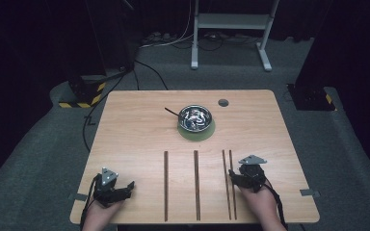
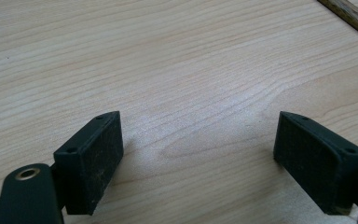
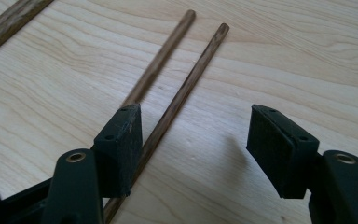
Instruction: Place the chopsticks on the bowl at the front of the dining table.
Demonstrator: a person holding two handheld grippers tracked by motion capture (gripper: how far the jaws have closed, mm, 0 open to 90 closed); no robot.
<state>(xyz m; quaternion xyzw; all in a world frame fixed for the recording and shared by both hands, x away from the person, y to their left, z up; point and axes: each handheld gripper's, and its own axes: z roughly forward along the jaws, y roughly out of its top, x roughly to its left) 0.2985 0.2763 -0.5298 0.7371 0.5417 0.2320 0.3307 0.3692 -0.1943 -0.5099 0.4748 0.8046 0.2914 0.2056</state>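
Chopstick pair at right gripper, jaws apart, unclenched, one stick between; left gripper released over bare table; steel bowl well ahead.

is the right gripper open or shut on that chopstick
Open: in the right gripper view the right gripper has a clear gap between its jaws, and the chopstick lies unclamped beside one.

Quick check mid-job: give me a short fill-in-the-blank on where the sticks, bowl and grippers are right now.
1. The number of sticks lying on the table is ____.
2. The metal bowl sits on a ____ mat.
3. The right gripper has one stick between its jaws, which are ____.
4. The left gripper has ____ between its jaws.

Missing words: four; green; open; nothing
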